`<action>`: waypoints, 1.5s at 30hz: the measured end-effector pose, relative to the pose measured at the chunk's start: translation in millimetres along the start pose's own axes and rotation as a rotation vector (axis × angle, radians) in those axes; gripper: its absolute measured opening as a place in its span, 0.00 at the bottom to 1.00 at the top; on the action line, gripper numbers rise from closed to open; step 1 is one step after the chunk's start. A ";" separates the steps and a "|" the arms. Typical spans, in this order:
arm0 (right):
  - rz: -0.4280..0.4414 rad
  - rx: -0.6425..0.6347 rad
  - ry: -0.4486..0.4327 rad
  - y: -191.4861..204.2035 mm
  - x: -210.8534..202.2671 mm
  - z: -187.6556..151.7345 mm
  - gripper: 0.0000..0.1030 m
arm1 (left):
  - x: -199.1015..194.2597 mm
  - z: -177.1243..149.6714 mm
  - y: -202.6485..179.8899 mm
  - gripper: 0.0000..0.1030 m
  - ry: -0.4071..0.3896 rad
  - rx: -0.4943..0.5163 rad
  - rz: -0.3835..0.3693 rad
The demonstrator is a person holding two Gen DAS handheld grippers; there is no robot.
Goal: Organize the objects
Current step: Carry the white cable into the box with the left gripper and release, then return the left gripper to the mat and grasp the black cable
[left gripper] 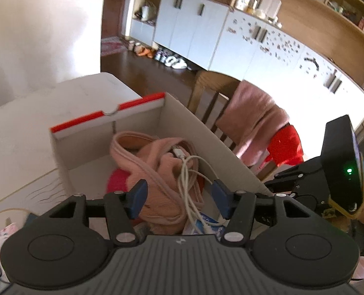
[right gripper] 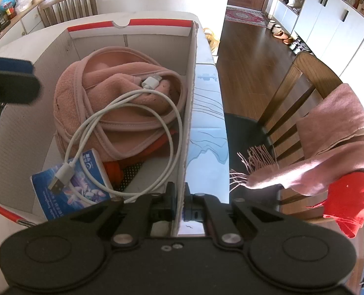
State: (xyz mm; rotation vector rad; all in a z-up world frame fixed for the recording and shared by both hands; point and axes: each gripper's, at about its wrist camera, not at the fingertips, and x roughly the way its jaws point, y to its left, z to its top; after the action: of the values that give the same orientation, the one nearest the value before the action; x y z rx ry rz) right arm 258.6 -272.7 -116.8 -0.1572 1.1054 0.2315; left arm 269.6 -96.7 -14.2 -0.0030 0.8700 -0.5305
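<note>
While right hand-held gripper [right gripper: 179, 204] pinches box wall [right gripper: 190, 113] | left hand-held gripper [left gripper: 179, 196] open, empty | fingertips hidden

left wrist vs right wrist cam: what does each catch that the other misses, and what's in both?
Left wrist only: the left gripper seen along its own open, empty fingers, and the right gripper's body at the box's side.

Right wrist only: the right gripper shut on the cardboard box wall, the cable's USB plug on a blue packet, and a second chair behind the table.

Both: the pink fleece, white cable, and the pink scarf on a chair.
</note>
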 end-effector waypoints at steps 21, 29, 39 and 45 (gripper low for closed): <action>-0.014 -0.005 0.010 -2.7 0.0 1.8 0.04 | -88.9 -51.7 134.8 0.78 -0.087 -0.228 0.381; -0.026 -0.007 0.016 -3.9 -3.2 -0.2 0.04 | -79.6 -83.1 194.0 0.78 -0.021 -0.272 0.560; -0.042 -0.007 0.027 2.0 -1.9 4.1 0.04 | -50.3 -106.7 234.5 0.78 0.041 -0.278 0.626; -0.050 -0.008 0.033 5.2 0.0 5.7 0.05 | -32.3 -109.6 247.3 0.78 0.079 -0.279 0.619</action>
State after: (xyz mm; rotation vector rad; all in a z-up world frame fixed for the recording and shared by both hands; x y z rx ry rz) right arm 262.2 -266.3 -114.3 -0.1957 1.1322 0.1891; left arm 282.3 156.0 -115.3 0.0322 0.9608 0.1726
